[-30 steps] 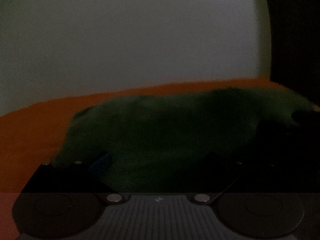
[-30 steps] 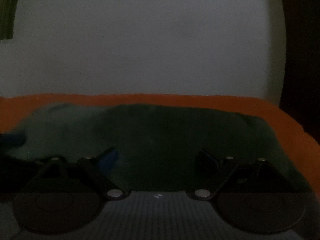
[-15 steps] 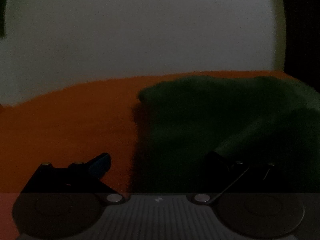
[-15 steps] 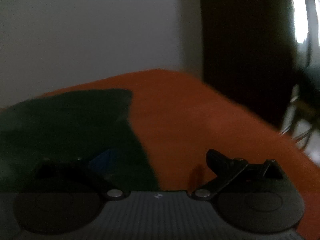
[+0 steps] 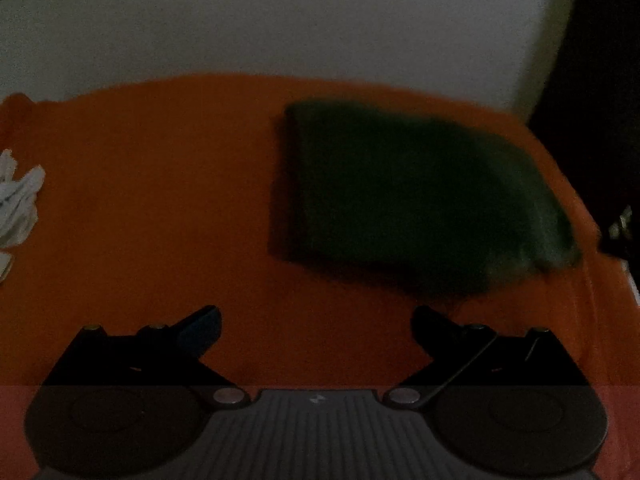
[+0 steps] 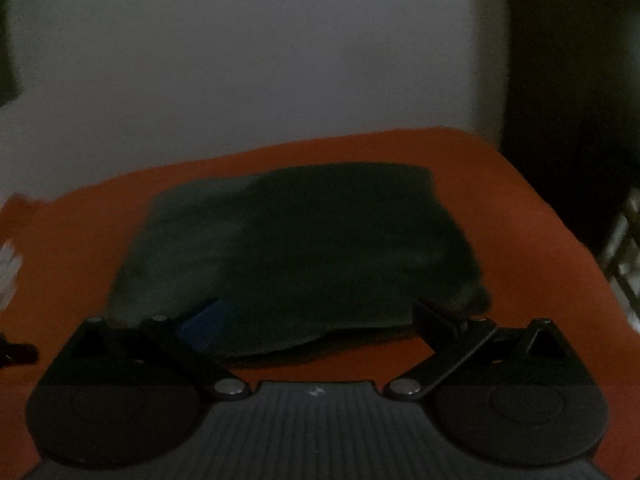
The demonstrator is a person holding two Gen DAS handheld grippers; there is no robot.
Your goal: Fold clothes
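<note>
Dim, blurred frames. Folded dark green garment (image 5: 416, 196) lies flat on the orange bedsheet (image 5: 160, 200), toward the sheet's right side near the white wall (image 5: 280, 16). Left gripper (image 5: 316, 320): jaws spread wide, nothing between them, above bare sheet just short of the garment's near edge. Right gripper (image 6: 316, 316): jaws fully apart, gripping nothing, over the garment's near edge. White crumpled cloth (image 5: 18, 200) lies well left of the garment.

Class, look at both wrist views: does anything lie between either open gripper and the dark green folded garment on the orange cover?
Nothing visible does. Only bare orange cover separates the left gripper and right gripper from the green garment.
</note>
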